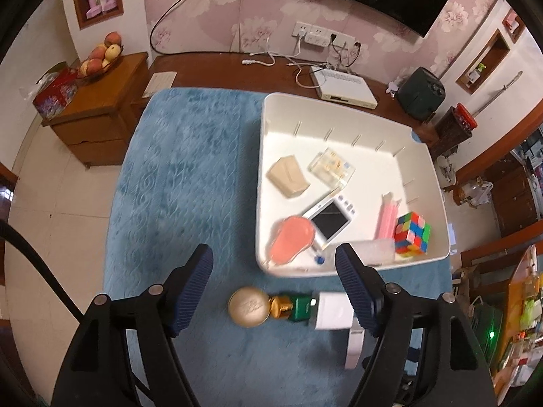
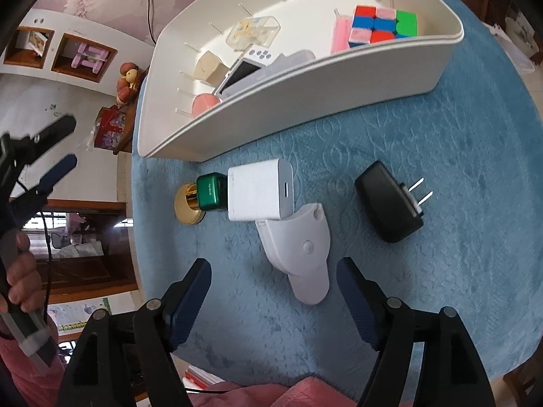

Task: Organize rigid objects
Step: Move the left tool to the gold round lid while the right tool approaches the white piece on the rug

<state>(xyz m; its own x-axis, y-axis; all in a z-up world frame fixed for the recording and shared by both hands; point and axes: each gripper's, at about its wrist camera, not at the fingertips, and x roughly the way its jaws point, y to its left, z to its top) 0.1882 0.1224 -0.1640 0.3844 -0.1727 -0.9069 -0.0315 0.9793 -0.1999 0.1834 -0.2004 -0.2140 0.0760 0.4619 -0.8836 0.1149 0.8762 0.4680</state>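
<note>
Tray (image 1: 268, 183) half-filled (cube, phone, more) — perfume bottle (image 2: 200, 196), white charger (image 2: 259, 193), white clip (image 2: 298, 254), black plug (image 2: 388, 203) remain on cloth; left gripper (image 1: 275, 285) and right gripper (image 2: 275, 291) both gape wide, empty.

Stuff half sorted, 4 items still out on the blue mat

White bin (image 2: 305, 78) holds cube (image 2: 385, 25), pink case (image 2: 339, 35), handheld w/ screen (image 2: 244, 68) etc. Outside, near its wall: gold-capped green bottle (image 2: 207, 193) lying flat, touching white charger (image 2: 259, 190), white clip thing (image 2: 302, 257), black plug adapter (image 2: 390, 207) apart on the right.

Left gripper (image 1: 275, 281) and right gripper (image 2: 275, 291) both point steeply down at the mat (image 2: 458, 176), jaws apart, gripping nothing. A hand (image 2: 20, 278) holds the left gripper's handle.
</note>
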